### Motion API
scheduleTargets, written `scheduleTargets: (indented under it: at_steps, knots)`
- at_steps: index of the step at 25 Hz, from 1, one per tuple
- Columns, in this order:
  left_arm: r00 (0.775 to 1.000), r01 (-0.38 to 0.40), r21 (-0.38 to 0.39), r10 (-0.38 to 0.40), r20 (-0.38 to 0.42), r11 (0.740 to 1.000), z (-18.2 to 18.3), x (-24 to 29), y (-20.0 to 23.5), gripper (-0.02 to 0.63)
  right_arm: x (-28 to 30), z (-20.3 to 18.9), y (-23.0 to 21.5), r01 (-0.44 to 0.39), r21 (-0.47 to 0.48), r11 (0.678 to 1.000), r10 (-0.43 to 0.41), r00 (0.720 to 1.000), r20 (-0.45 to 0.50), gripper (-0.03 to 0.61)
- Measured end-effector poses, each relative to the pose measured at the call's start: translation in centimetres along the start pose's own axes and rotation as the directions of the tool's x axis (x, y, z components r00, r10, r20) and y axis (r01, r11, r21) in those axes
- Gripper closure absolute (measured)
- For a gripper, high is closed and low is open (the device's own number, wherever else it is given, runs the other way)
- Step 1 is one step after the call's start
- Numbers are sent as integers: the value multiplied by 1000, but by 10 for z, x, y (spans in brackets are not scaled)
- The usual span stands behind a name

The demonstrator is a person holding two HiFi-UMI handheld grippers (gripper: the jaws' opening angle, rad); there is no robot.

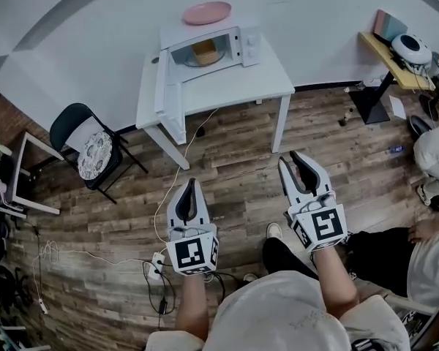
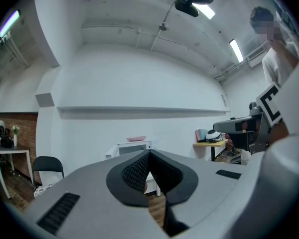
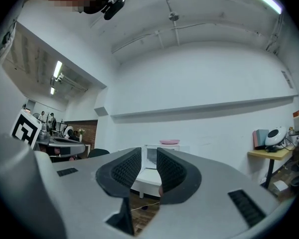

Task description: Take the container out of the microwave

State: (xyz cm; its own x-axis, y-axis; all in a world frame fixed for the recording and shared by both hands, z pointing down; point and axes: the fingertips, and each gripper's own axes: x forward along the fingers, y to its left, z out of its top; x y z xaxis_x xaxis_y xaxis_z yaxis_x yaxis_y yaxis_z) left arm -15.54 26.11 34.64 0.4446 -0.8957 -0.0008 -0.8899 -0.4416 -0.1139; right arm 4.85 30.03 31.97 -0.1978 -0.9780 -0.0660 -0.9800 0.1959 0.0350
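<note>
**Q:** How do the grippers stand?

**A:** Left gripper (image 2: pixel 148 154): grey shells with black ribbed pads, pressed together at the tips. Right gripper (image 3: pixel 148 166): same build, pads spread, nothing between them.

**Q:** Where is the container?

**A:** Container (image 1: pixel 204 50): tan and boxy, inside the white microwave (image 1: pixel 246 46), well apart from both grippers. The door (image 1: pixel 162 82) hangs open at the left, and a pink plate (image 1: pixel 206 12) lies on top. The microwave stands on a white table (image 1: pixel 234 88) by a white wall (image 1: pixel 95 35), over a wood-plank floor (image 1: pixel 241 159). Only the head view shows the container. The gripper views add ceiling pipes (image 3: pixel 174 31) and strip lights (image 3: pixel 56 69).
</note>
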Motion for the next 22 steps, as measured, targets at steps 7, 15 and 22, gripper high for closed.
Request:
scheduleTargets:
  at_steps: [7,15,22]
  knots:
    - [1000,-5,1,5,-17,1000,6,81,-25,607,47,-8,-76,10,34,999,-9,1000,-17,468]
    - [996,-64,23,65,-53,998,6,148,-39,607,105,-23,-138,-36,82,996,38,999,-22,469]
    - [990,-114,33,116,-75,993,3,191,-40,607,146,-39,-169,-93,109,990,98,994,-44,469]
